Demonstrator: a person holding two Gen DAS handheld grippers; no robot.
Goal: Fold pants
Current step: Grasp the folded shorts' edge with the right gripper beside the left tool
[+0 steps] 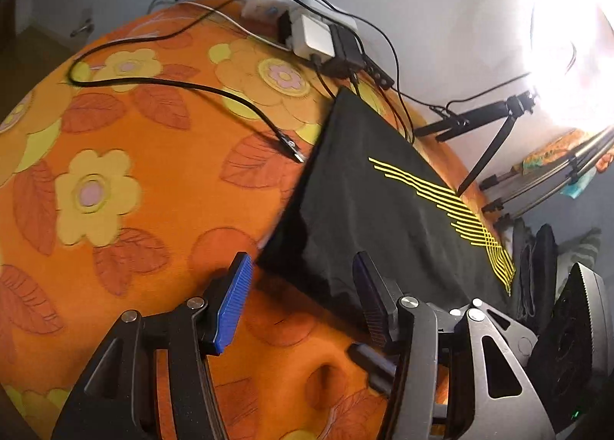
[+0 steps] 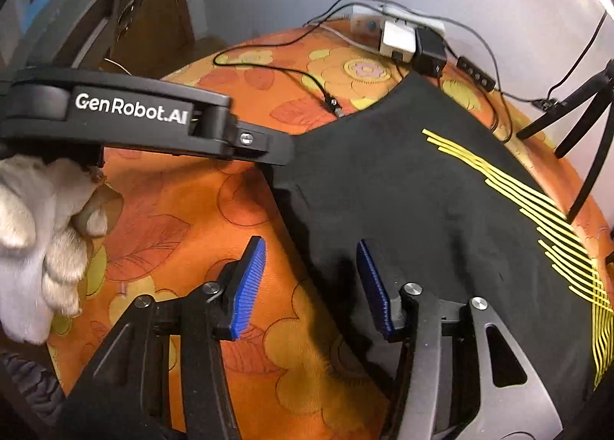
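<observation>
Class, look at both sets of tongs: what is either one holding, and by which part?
Nothing is held. The left tongs and right tongs are open over the near edge of the black pants.

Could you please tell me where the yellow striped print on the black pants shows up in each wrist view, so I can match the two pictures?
Left wrist view: the yellow striped print runs diagonally across the right-centre, down toward the right edge of the black pants.
Right wrist view: the print sweeps from upper centre-right down to the lower right edge.
Shared landmark: the white charger block beyond the pants' far end.
</observation>
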